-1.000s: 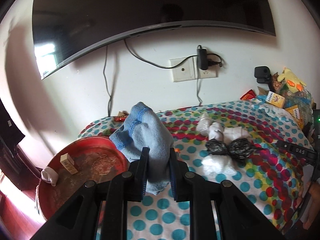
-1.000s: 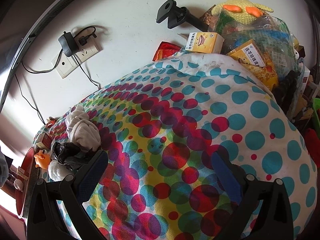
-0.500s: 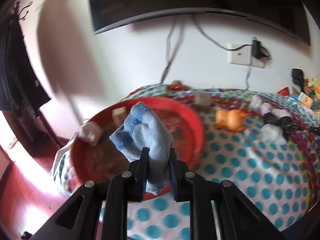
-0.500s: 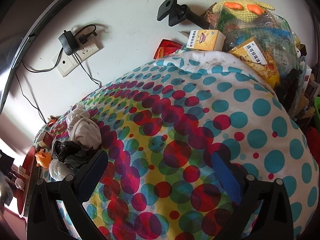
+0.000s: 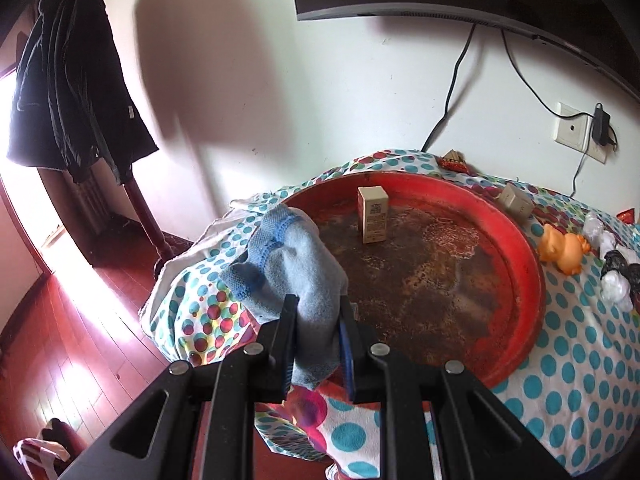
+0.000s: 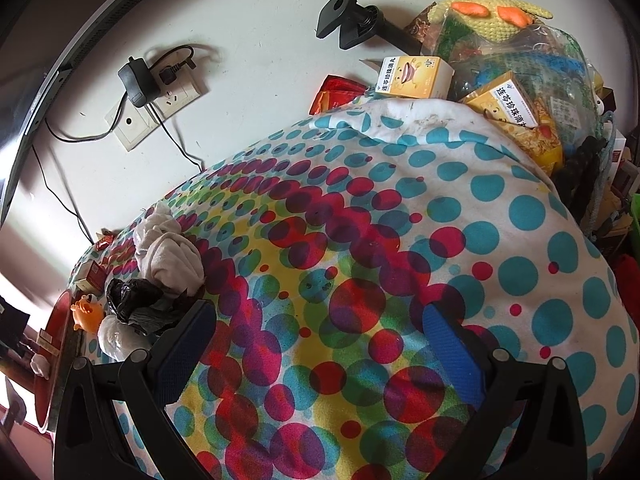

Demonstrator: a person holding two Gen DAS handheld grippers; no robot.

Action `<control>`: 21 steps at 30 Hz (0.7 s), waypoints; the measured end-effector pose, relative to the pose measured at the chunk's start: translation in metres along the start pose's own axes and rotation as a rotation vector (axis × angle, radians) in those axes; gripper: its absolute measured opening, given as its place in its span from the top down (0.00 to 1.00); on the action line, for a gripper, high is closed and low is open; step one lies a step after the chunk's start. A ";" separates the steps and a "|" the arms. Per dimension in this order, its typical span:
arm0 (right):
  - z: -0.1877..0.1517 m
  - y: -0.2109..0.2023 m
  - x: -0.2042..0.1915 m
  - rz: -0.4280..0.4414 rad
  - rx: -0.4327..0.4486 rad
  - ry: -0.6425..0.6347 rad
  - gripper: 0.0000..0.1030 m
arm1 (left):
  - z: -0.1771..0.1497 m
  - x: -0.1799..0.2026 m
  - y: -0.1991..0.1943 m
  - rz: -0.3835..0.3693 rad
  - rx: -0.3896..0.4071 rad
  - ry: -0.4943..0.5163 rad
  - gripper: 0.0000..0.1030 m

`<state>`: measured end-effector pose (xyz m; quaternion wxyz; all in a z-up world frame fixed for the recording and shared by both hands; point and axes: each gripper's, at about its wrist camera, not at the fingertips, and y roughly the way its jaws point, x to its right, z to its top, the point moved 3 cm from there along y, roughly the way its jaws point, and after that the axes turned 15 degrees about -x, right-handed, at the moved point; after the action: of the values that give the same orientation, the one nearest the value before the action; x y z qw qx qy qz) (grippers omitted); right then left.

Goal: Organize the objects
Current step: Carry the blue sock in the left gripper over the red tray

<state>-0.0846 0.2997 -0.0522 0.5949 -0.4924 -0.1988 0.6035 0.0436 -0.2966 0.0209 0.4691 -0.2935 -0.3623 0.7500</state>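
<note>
My left gripper (image 5: pixel 318 320) is shut on a light blue cloth (image 5: pixel 288 264) and holds it over the near left rim of a big round red tray (image 5: pixel 532 280). A small beige box (image 5: pixel 373 214) stands in the tray. My right gripper (image 6: pixel 320 344) is open and empty above the dotted bedspread (image 6: pixel 380 240). To its left lie a rolled white cloth (image 6: pixel 168 252), a black bag (image 6: pixel 132 300), a white bag (image 6: pixel 116 336) and an orange toy (image 6: pixel 86 312); the orange toy also shows in the left wrist view (image 5: pixel 564 250).
A second small box (image 5: pixel 516 202) sits behind the tray. Yellow boxes (image 6: pixel 416 76) and a bag of clutter (image 6: pixel 520 64) pile up at the far right of the bed. A coat stand (image 5: pixel 72 92) and red wood floor (image 5: pixel 80 340) lie to the left.
My left gripper has swung left with the blue cloth, from above the bags to over the red tray's near rim. The right gripper has stayed put.
</note>
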 end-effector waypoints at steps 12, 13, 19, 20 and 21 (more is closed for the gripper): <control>0.001 0.000 0.000 0.000 -0.002 0.000 0.00 | 0.007 0.009 0.038 -0.001 -0.076 0.000 0.82; 0.002 0.000 0.000 0.001 -0.001 0.000 0.00 | 0.007 0.009 0.041 0.002 -0.081 0.002 0.82; 0.001 0.000 0.000 0.000 -0.002 0.000 0.00 | 0.010 0.005 0.054 -0.001 -0.109 -0.013 0.82; 0.001 0.000 0.000 0.000 -0.001 0.001 0.00 | 0.010 0.003 0.055 -0.004 -0.112 -0.017 0.82; 0.001 0.000 0.000 -0.001 -0.001 0.000 0.00 | 0.011 0.003 0.057 -0.008 -0.120 -0.019 0.82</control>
<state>-0.0851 0.2999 -0.0517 0.5948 -0.4928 -0.1992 0.6031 0.0056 -0.3141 -0.0196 0.4503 -0.3126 -0.4121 0.7278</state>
